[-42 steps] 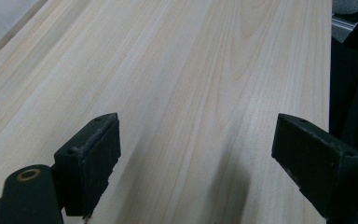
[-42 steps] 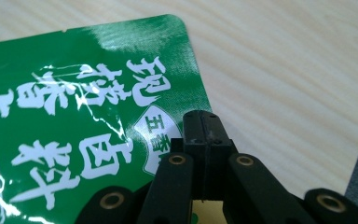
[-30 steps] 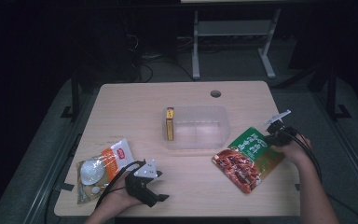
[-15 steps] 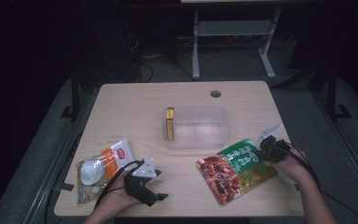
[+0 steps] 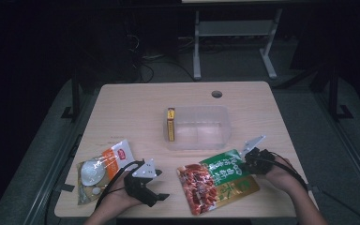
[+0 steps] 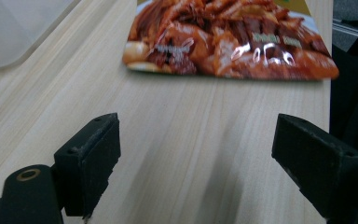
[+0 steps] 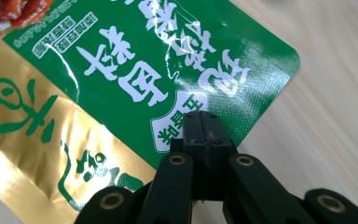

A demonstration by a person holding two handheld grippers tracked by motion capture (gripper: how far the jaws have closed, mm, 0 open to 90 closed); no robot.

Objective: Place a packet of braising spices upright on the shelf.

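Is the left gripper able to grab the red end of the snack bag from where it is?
Probably yes. The left gripper is open and points at the snack bag, with bare table between them. The right gripper pinches the bag's green end, away from that side.

The high view overlooks the whole table (image 5: 122, 108); both close gripper views share the snack pouch (image 6: 233, 42).

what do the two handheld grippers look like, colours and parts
Both are black. The left gripper has blocky, matte jaws, a grey three-cornered plate on top and a black cable. The right gripper has the same plate and cable, plus brass-coloured rivets on its linkage.
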